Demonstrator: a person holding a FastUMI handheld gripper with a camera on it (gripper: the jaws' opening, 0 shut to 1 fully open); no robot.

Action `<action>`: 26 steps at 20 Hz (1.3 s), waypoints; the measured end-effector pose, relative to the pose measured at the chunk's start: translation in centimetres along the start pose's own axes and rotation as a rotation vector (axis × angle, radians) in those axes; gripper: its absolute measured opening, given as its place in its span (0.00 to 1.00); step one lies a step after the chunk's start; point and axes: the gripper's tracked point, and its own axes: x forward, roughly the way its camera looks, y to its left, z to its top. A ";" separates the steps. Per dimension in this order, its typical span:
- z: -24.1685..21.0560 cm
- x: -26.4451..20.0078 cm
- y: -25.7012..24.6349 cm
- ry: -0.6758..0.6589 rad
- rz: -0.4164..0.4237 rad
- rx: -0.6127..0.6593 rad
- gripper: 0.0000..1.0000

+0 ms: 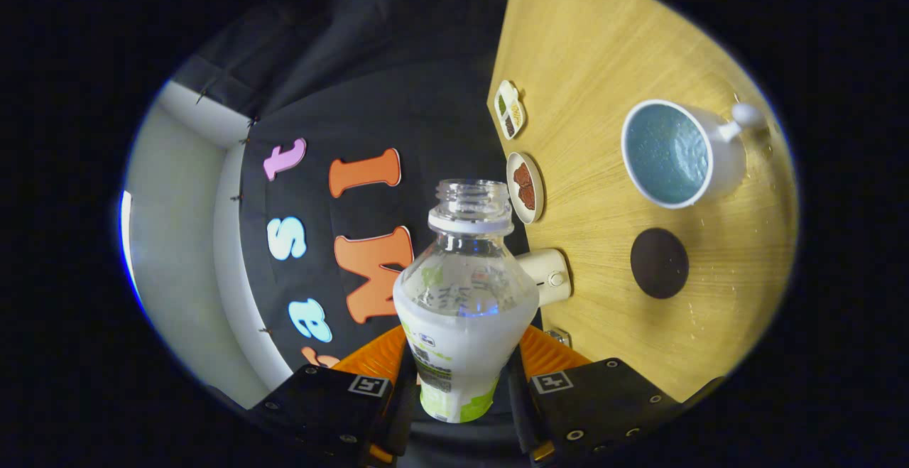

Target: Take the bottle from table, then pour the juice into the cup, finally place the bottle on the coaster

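A clear plastic bottle point(465, 290), uncapped and wrapped in a white and green label, sits clamped between the 2 fingers of the gripper point(463, 372), which press on its lower body from both sides, closed down to the bottle's width. The open mouth points away from the fingers toward 12 o'clock, and no juice can be made out in the clear upper part. The view is rolled, so the wooden table point(603, 49) stands like a wall at the bottle's 3 o'clock side, its edge running from 12 o'clock down toward the right finger. On it, at about 2 o'clock from the bottle's mouth, a white cup point(675, 154) with a speckled blue inside shows its open mouth to the camera, its handle on the far side from the bottle. A dark round coaster point(660, 263) lies bare near the cup, at about 3 o'clock from the bottle's shoulder and well apart from it. Along the table's edge, just beyond the bottle's neck at 1 o'clock, rests a small dish point(525, 187) with brown pieces, and farther along a divided little tray point(510, 109). A small white device point(548, 278) sits at the edge, just beside the bottle's shoulder.
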 end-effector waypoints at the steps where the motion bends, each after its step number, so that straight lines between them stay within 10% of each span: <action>1: 0.0 -0.1 0.2 0.001 -0.007 -0.088 0.58; 16: 1.2 3.0 -2.3 -0.070 -0.269 -1.516 0.59; 26: 1.3 5.8 -7.8 -0.044 -0.386 -1.704 0.59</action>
